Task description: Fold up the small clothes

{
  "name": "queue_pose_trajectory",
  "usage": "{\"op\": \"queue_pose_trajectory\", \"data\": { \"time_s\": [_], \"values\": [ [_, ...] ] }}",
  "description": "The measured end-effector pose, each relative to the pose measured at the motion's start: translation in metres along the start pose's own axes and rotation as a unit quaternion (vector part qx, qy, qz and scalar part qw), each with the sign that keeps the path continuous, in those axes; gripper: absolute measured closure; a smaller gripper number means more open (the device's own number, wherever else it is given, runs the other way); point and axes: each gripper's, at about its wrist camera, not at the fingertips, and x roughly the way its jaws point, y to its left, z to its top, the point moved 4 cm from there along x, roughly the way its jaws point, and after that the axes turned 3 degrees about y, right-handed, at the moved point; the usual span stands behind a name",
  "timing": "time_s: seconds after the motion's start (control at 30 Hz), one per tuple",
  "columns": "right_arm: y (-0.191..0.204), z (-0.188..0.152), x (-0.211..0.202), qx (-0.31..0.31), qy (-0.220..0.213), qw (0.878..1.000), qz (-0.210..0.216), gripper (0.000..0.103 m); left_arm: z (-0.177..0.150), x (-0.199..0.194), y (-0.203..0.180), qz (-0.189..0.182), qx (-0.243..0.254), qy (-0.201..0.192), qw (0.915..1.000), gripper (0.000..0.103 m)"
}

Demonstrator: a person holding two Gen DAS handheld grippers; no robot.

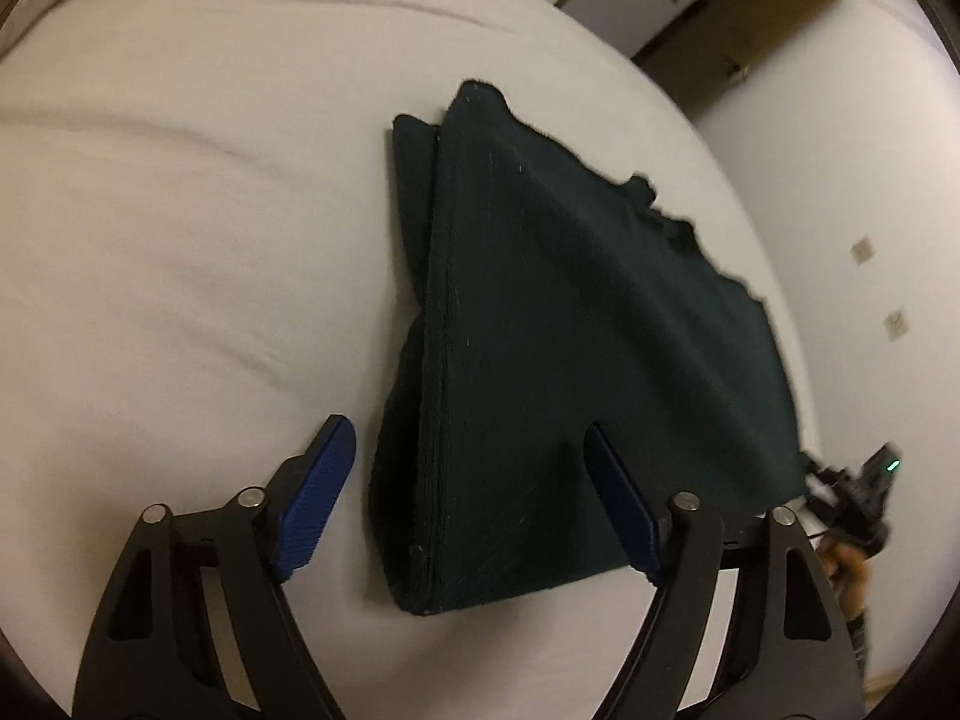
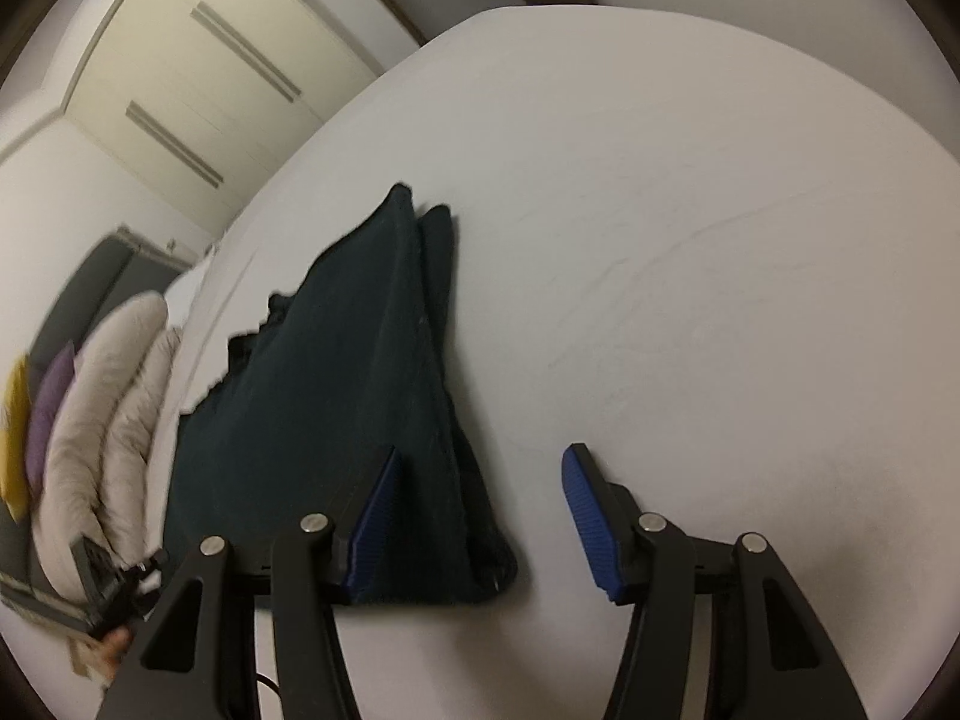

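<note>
Dark green folded cloth (image 1: pixel 570 360) flat on the white bed sheet (image 1: pixel 180 300), left gripper (image 1: pixel 468 450) wide open above its near edge, right gripper (image 2: pixel 480 474) open too, nothing held

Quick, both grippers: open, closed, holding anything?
Left gripper: open, holding nothing; the dark folded garment lies on the bed beneath it.
Right gripper: open, holding nothing, over the garment's edge.

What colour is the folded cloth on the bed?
Very dark green, almost black, plain; the folded cloth shows best in the left wrist view.
</note>
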Motion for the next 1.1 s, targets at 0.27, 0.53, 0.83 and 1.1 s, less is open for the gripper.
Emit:
{"op": "queue_pose_trajectory", "data": {
  "time_s": [0.27,0.53,0.83,1.1],
  "values": [
    [0.012,-0.020,-0.014,-0.085,-0.004,0.990,-0.114,0.055,-0.032,-0.015,-0.003,0.066,0.037,0.003,0.9971,0.031],
    [0.086,0.011,-0.042,-0.067,-0.031,0.989,0.130,0.064,-0.004,-0.057,-0.076,0.104,0.121,-0.103,0.9818,0.032],
    [0.142,-0.013,0.101,0.016,0.135,0.943,0.305,0.071,0.022,0.075,-0.111,0.119,0.136,-0.020,0.9834,0.032],
    [0.056,-0.033,0.072,0.088,0.070,0.951,0.287,0.103,0.005,0.062,-0.096,0.102,0.143,-0.036,0.9838,0.031]
  ]
}}
